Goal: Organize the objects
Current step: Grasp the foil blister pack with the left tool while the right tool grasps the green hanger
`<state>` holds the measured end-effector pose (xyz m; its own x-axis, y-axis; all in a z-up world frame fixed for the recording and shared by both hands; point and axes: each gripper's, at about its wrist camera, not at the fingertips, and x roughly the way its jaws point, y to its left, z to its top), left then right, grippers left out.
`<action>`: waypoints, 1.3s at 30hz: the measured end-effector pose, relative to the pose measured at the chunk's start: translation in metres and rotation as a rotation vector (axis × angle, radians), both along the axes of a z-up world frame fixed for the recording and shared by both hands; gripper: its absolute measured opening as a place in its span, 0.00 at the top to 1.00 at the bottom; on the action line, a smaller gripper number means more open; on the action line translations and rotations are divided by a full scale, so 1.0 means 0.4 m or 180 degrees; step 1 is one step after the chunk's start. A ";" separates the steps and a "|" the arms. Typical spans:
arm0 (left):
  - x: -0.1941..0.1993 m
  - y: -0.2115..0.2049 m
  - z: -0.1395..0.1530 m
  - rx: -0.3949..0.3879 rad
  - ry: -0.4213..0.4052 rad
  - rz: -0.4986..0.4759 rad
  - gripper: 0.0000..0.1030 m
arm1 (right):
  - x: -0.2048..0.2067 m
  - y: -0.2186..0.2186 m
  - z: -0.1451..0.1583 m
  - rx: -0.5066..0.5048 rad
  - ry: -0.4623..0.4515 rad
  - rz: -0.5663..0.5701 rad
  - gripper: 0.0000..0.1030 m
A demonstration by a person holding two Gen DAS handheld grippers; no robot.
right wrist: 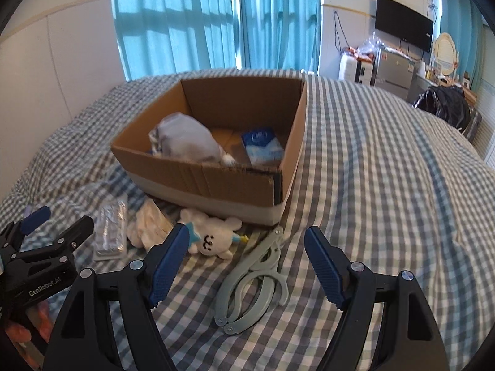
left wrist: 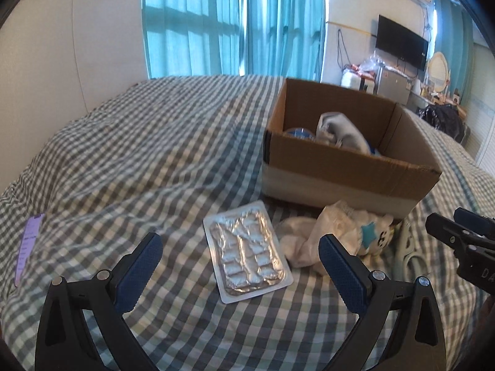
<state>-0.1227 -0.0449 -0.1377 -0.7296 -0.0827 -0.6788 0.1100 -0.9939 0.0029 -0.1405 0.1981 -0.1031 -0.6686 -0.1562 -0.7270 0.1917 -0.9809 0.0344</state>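
Observation:
An open cardboard box [left wrist: 349, 173] [right wrist: 216, 182] sits on the checked bed. It holds a grey pouch [right wrist: 185, 139] and a blue tissue pack [right wrist: 263, 145]. In front of it lie a silver blister pack [left wrist: 247, 253] [right wrist: 111, 228], a white crumpled bag [left wrist: 312, 241] [right wrist: 148, 225], a white plush toy [right wrist: 213, 235] [left wrist: 371, 235] and pale grey folding tongs [right wrist: 253, 281]. My left gripper [left wrist: 241, 256] is open, its fingers either side of the blister pack. My right gripper [right wrist: 247, 247] is open, just above the tongs.
A purple phone [left wrist: 29, 247] lies at the bed's left edge. Blue curtains [left wrist: 232, 24] hang behind the bed. A wall TV [right wrist: 402, 24], a small fridge [right wrist: 393, 71] and a black bag [right wrist: 445, 105] stand at the far right.

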 end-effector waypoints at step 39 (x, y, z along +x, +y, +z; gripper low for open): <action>-0.045 0.016 -0.142 0.0170 -0.0508 -0.0234 0.28 | 0.034 -0.019 -0.141 0.0228 -0.0326 0.0201 0.51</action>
